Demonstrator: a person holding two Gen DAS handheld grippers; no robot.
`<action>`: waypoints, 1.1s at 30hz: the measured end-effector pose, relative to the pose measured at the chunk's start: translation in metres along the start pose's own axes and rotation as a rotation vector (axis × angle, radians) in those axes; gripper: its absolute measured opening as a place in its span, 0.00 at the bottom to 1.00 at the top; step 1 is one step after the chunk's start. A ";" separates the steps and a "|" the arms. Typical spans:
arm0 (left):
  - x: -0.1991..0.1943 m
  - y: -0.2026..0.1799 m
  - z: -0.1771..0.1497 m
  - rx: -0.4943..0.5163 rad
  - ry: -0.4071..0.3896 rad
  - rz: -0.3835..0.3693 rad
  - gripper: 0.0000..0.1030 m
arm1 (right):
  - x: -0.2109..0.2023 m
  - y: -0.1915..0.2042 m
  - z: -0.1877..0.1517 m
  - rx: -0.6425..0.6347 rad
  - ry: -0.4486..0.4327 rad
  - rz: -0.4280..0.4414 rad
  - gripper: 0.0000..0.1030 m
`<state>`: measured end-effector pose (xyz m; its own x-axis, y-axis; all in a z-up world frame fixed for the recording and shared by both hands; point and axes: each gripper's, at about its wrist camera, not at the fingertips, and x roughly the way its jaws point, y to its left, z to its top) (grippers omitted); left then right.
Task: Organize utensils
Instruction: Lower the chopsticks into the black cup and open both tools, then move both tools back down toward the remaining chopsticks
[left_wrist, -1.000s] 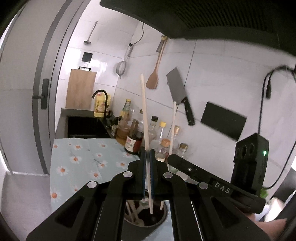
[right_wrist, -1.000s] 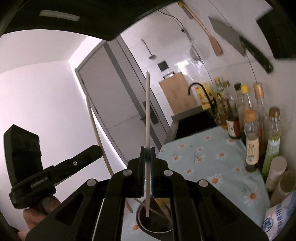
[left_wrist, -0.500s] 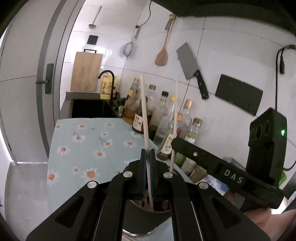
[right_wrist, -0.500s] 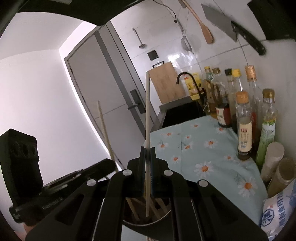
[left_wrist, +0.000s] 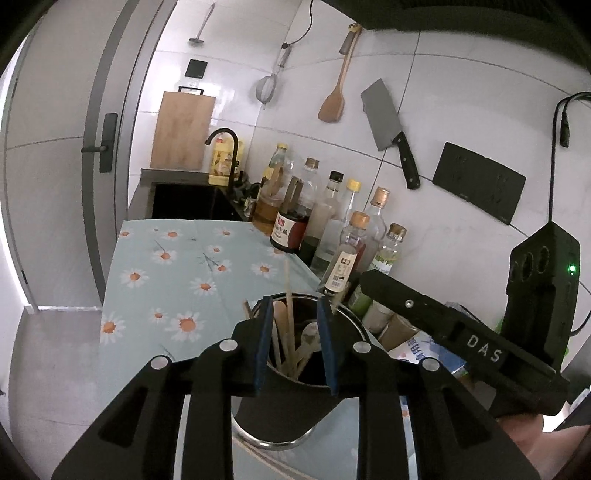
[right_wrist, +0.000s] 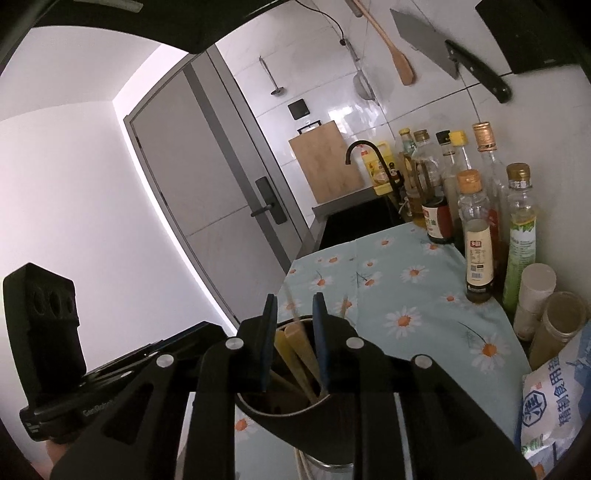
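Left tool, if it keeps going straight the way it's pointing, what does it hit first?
Most likely the utensil holder just ahead: the left tool points down at its mouth, so it would meet the chopsticks standing inside, though depth is hard to judge.

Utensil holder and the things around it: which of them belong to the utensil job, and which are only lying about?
Belong to the job:
- utensil holder
- chopsticks standing in it
- left gripper and right gripper, fingers apart over the holder

Only lying about:
- sauce bottles
- cleaver on the wall
- cutting board
- flowered cloth

counter: daisy-print cloth (left_wrist: 184, 273) | on it: utensil pot (left_wrist: 354, 325), bottles (right_wrist: 480, 258)
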<state>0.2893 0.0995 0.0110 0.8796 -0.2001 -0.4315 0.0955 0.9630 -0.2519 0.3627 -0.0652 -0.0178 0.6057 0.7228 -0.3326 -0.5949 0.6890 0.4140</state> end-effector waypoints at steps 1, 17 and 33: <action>-0.004 -0.001 -0.001 -0.002 -0.004 0.002 0.23 | -0.002 0.000 0.000 0.002 -0.002 -0.001 0.24; -0.053 0.010 -0.023 -0.106 0.026 0.031 0.23 | -0.043 0.019 -0.005 -0.132 0.125 0.036 0.29; -0.079 0.019 -0.082 -0.267 0.115 0.178 0.23 | -0.028 0.020 -0.056 -0.354 0.494 0.044 0.33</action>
<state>0.1836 0.1191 -0.0312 0.8118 -0.0664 -0.5802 -0.1941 0.9063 -0.3754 0.3041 -0.0688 -0.0477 0.3101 0.6319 -0.7103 -0.8048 0.5722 0.1576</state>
